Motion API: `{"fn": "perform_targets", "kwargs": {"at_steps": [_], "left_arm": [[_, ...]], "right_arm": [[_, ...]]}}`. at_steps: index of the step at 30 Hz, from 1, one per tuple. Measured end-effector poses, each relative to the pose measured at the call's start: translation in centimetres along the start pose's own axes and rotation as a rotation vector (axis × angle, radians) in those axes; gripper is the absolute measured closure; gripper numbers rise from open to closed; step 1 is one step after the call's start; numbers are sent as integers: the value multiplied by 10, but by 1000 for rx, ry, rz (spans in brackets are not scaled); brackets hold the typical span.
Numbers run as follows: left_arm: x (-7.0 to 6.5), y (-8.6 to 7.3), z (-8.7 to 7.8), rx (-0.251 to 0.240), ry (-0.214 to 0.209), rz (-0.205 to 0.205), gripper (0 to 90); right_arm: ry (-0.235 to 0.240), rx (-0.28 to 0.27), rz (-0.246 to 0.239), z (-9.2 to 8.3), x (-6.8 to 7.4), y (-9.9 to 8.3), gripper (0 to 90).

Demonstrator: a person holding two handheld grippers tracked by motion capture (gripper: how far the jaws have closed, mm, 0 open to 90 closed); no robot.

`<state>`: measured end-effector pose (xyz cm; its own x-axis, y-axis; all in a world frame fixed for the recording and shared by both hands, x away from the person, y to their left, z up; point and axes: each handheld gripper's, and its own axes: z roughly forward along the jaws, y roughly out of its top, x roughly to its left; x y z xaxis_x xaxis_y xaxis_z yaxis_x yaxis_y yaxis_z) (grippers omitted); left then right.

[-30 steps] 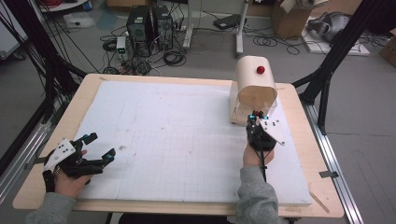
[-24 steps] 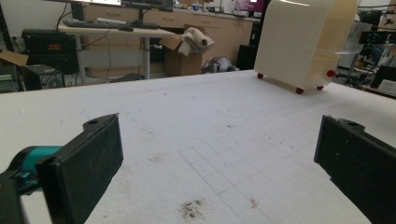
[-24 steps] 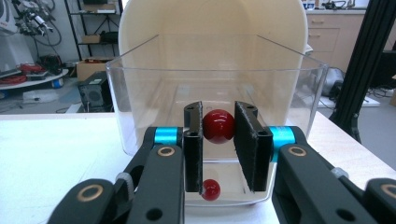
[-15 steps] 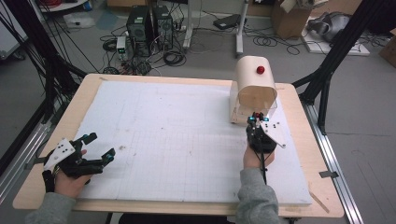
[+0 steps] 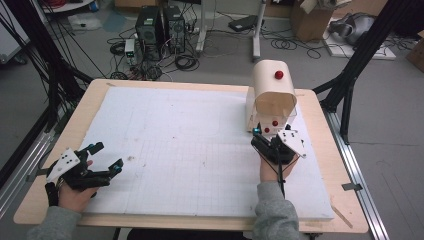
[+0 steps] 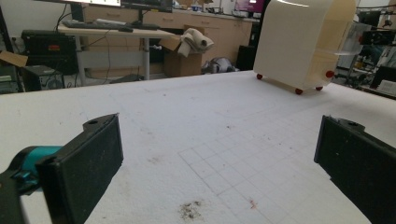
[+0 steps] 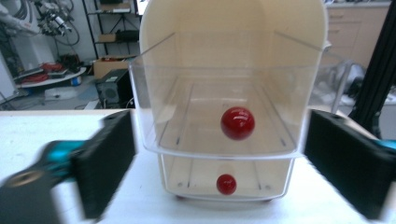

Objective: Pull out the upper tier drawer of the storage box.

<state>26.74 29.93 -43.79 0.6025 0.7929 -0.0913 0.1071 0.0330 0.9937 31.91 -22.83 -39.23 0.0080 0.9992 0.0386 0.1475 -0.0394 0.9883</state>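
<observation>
Item: cream drawer cabinet [image 5: 272, 95], rounded top, red knob on top [image 5: 279, 75], red feet; stands at the far right of the white gridded mat [image 5: 190, 145] that covers the bench [image 5: 60, 150]

Upper drawer [image 7: 219, 126]: clear plastic, pulled out toward the person, red ball knob [image 7: 237, 123] on its front; nothing visible inside

Lower drawer [image 7: 226, 179]: clear, pushed in beneath the upper one, smaller-looking red knob [image 7: 226, 184]

Right tongs [image 5: 267, 141]: directly in front of the cabinet, aimed at the upper drawer; jaws spread wide, one on each side of the drawer front, not touching it; held by a hand in a grey sleeve [image 5: 272, 215]

Left tongs [image 5: 106, 157]: well apart from the cabinet, at the near left corner of the mat, low over it; jaws spread, nothing between them

Mat marks: small dark smudge [image 6: 190, 210] just ahead of the left tongs

Beyond the cabinet, on the floor: computer towers [image 5: 159, 25] and loose cables
</observation>
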Motion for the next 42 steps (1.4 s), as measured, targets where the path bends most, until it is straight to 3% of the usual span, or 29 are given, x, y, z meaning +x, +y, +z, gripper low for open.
{"fn": "perform_targets", "kwargs": {"at_steps": [5, 12, 17, 18, 19, 20, 22, 24, 25, 26, 32, 39, 42], "left_arm": [[0, 0, 0, -2, 2, 2, 17], [0, 1, -1, -2, -1, 3, 17], [-1, 1, -1, 1, 0, -3, 17], [-1, 2, -2, -4, -3, -2, 17], [-1, 2, -2, -4, -3, -2, 17], [-3, 2, -2, -7, -7, -2, 17], [-3, 2, -2, -7, -8, -1, 17], [-4, 3, -2, -7, -9, 1, 17], [-4, 3, -2, -7, -10, 3, 17], [-4, 3, -3, -9, -9, 1, 17], [-3, 7, -8, -28, 1, 1, 17], [-3, 8, -9, -26, -7, 11, 17], [-4, 8, -9, -26, -12, 14, 17]], "right_arm": [[47, 5, -9, -1, 0, 1, 0], [64, 13, -19, -5, -1, 2, 0], [127, 23, -21, -11, -10, 5, 0], [170, 29, -39, -15, -16, 6, 0], [170, 29, -39, -15, -16, 6, 0], [213, 29, -48, -19, -23, 6, 0], [236, 25, -57, -22, -28, 7, 0], [313, 23, -72, -30, -41, 6, 0], [313, 23, -72, -30, -41, 6, 0], [360, 27, -75, -35, -49, 4, 0], [436, -3, -68, -50, -70, -2, 0], [438, -6, -26, -60, -86, -11, 0], [470, -5, -33, -63, -95, -10, 0]]}}
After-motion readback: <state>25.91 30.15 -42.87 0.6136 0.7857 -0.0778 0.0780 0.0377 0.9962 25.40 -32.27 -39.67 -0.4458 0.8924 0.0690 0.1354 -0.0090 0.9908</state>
